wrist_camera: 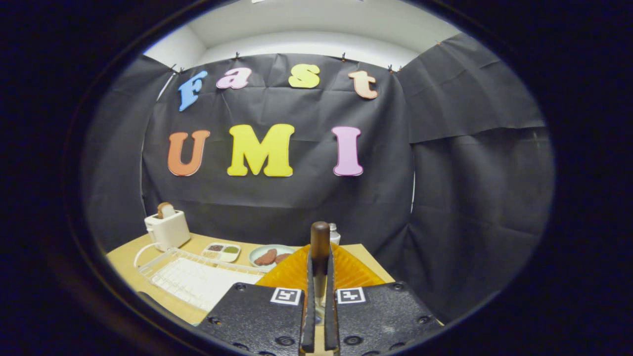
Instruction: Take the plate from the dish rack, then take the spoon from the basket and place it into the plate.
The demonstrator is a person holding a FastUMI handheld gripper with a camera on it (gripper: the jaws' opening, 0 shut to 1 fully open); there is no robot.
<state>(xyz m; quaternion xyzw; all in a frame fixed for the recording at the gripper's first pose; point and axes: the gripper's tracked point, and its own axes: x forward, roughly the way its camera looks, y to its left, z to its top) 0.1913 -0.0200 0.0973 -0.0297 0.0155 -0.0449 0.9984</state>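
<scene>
My gripper (320,269) is shut on the spoon (320,240). The spoon's dark brown handle stands upright between the two fingers, with its rounded end above their tips. The bowl end is hidden low between the fingers. Just beyond and below the fingers lies an orange ribbed piece (292,272); it looks like the plate, though most of it is hidden by the gripper. The white wire dish rack (198,279) sits on the table to the left of the fingers, with nothing standing in it.
On the wooden table (126,262), a white toaster (167,228) with a slice in it stands at the far left. A small divided dish (222,252), a pale plate with brown patties (269,255) and a small shaker (335,233) stand along the back.
</scene>
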